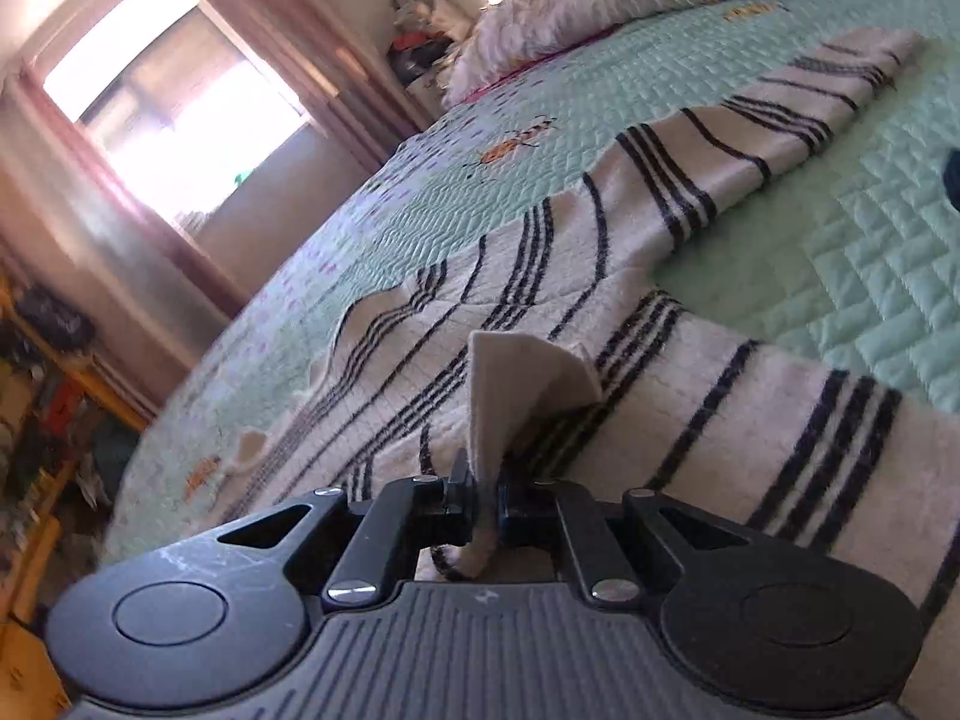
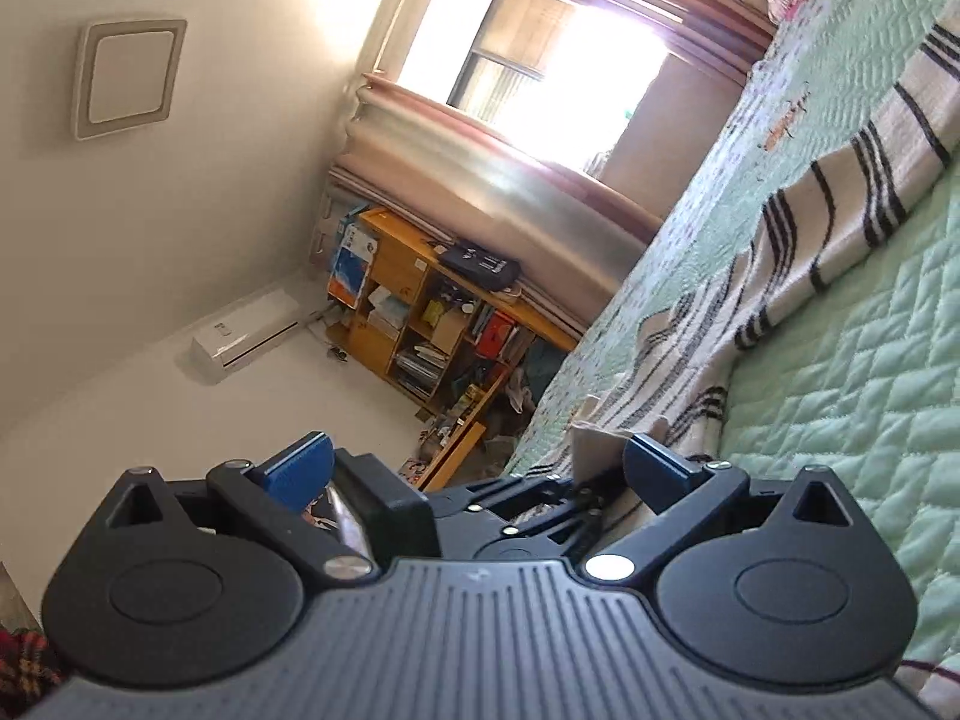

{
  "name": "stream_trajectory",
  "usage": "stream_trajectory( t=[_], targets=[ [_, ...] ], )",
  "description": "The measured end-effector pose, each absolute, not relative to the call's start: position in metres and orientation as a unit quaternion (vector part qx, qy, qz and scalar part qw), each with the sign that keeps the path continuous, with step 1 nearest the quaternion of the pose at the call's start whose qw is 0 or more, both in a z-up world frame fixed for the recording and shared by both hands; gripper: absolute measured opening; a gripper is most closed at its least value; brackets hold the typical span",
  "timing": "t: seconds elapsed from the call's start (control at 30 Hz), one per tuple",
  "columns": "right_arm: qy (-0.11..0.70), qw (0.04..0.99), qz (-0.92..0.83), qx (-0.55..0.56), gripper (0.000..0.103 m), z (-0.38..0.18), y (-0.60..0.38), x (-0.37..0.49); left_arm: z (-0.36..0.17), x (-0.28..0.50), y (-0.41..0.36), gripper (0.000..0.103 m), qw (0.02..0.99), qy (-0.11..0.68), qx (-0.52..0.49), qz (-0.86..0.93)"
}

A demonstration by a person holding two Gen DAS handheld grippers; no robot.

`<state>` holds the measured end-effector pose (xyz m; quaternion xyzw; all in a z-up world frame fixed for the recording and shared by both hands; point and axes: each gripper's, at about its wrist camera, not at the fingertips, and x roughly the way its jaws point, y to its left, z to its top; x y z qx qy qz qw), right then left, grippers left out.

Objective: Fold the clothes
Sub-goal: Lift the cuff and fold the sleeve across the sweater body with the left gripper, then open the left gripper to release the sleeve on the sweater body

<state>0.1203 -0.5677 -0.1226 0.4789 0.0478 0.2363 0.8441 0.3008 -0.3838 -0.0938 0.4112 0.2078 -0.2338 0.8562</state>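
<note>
A white garment with black stripes (image 1: 660,210) lies spread in a long band across the mint-green quilted bed (image 1: 870,300). My left gripper (image 1: 486,498) is shut on a folded edge of this garment, and a flap of cloth stands up between its jaws. In the right wrist view the striped garment (image 2: 840,192) runs up along the bed (image 2: 840,390). My right gripper (image 2: 477,468) is open wide, its blue-padded fingers (image 2: 300,468) apart with no cloth pinched. The left gripper (image 2: 540,498) sits just ahead of it, holding the pale cloth flap.
Ruffled pillows (image 1: 540,18) lie at the head of the bed. Beyond the bed's far side are a bright window with pink curtains (image 1: 180,90), a cluttered wooden bookshelf (image 2: 432,312) and a white air conditioner (image 2: 246,336).
</note>
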Motion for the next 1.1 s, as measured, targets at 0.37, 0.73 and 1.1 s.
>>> stream_trajectory(
  t=[0.37, 0.73, 1.1],
  targets=[
    [0.062, 0.824, 0.235, 0.511, 0.103, -0.136, -0.574, 0.128, -0.069, 0.281, -0.365, 0.033, 0.836, 0.242, 0.350, -0.346],
    [0.041, 0.790, 0.222, 0.571, 0.103, -0.154, -0.588, 0.129, -0.072, 0.367, -0.351, 0.056, 0.896, 0.354, 0.043, -0.264],
    [0.037, 0.782, 0.224, 0.580, 0.103, -0.160, -0.588, 0.129, -0.060, 0.358, -0.341, 0.056, 0.912, 0.315, 0.000, -0.262]
  ],
)
